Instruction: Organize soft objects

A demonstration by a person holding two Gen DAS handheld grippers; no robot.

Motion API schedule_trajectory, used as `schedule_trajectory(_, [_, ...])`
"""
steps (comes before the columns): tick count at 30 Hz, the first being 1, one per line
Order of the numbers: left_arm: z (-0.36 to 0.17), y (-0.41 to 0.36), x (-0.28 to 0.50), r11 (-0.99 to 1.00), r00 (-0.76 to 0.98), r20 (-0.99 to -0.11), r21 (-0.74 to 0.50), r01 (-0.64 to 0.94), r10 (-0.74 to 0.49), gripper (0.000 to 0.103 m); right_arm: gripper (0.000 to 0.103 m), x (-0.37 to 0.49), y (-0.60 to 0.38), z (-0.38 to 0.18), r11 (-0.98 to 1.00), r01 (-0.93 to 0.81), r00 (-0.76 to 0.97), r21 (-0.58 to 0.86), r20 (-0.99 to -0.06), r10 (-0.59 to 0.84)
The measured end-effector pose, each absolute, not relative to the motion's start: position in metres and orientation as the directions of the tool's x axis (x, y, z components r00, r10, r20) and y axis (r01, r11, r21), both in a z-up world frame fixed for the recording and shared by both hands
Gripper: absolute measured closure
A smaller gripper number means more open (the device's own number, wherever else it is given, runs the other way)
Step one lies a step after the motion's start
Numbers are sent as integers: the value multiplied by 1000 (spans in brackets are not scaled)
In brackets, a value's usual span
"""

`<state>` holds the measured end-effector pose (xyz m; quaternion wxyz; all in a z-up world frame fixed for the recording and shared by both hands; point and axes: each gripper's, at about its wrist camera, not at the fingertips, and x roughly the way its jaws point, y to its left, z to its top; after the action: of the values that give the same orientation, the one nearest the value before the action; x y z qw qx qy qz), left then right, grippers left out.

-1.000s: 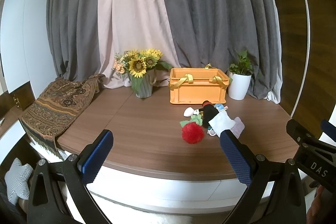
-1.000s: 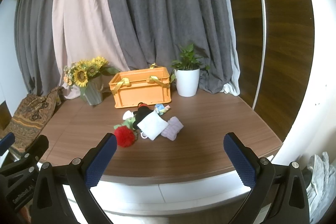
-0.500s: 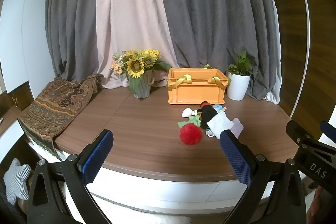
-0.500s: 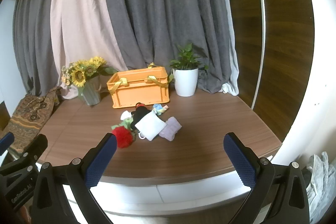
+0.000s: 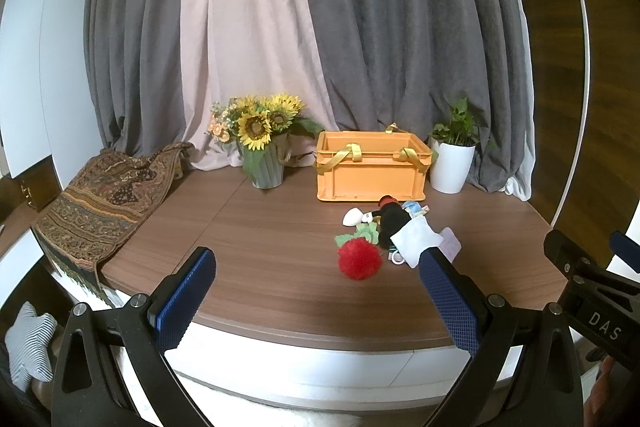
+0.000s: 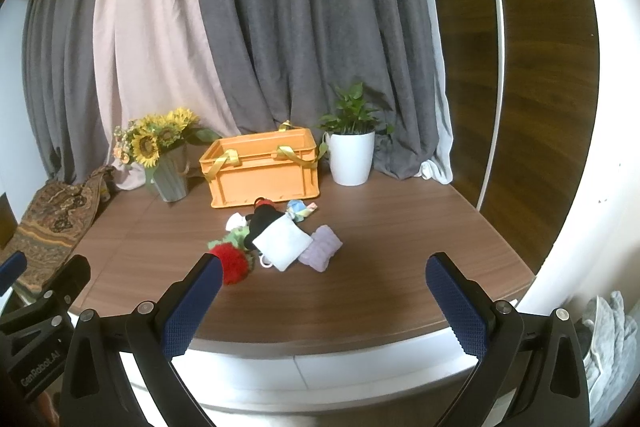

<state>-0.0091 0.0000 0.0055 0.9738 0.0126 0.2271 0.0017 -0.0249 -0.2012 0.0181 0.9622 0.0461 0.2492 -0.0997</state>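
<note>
While both tools hang short of the table edge, nothing is gripped: left gripper (image 5: 316, 297) and right gripper (image 6: 320, 301), jaws spread wide, empty.

Soft pile mid-table (image 6: 400, 227): red pompom (image 5: 359, 259), black plush (image 6: 262, 221), white cloth pouch (image 6: 283, 242), lilac towel (image 6: 320, 249), touching and overlapping, just before the orange crate (image 6: 262, 173). Risk: a grab may drag tangled neighbours or snag the small white ring beneath the pouch.
</note>
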Motion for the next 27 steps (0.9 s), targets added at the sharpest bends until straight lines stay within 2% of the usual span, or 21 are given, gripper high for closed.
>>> schedule_trajectory(27, [-13, 2, 23, 999, 885, -466, 16, 37, -25, 0, 0, -1, -207, 10, 975, 217, 842, 47, -514, -163])
